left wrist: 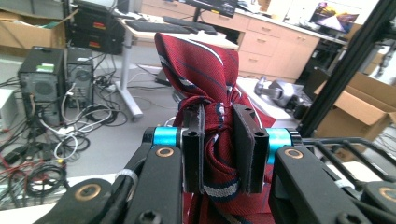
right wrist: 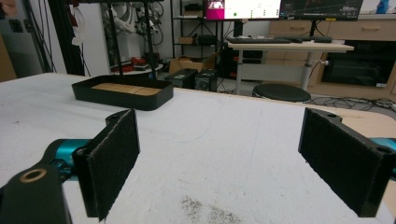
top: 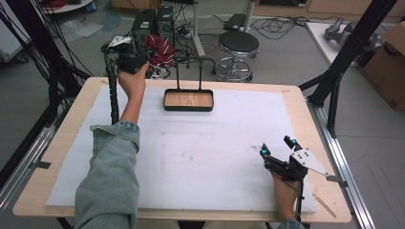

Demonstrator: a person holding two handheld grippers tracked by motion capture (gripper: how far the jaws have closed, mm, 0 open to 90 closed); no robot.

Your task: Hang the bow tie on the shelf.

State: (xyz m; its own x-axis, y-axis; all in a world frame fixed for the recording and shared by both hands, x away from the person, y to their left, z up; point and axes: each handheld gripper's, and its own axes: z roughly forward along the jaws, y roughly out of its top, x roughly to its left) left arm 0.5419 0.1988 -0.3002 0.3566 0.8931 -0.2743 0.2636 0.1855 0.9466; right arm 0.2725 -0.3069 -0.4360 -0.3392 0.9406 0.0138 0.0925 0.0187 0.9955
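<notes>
The left gripper (left wrist: pixel 219 128) is clamped on a bunched red striped tie (left wrist: pixel 205 70), held up beyond the tray's (top: pixel 188 100) far-left corner. The right gripper (top: pixel 277 147) rests wide open on the table (top: pixel 296 102), well apart from the tray, holding nothing.

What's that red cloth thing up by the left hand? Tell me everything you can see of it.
It looks like a necktie: dark red woven fabric with thin navy and white diagonal stripes. The left tool pinches it, bunched and creased, between its two black jaws, one end rising above them and the rest hanging below. In the high view it is held up past the table's far left edge, beside a black stand.
</notes>
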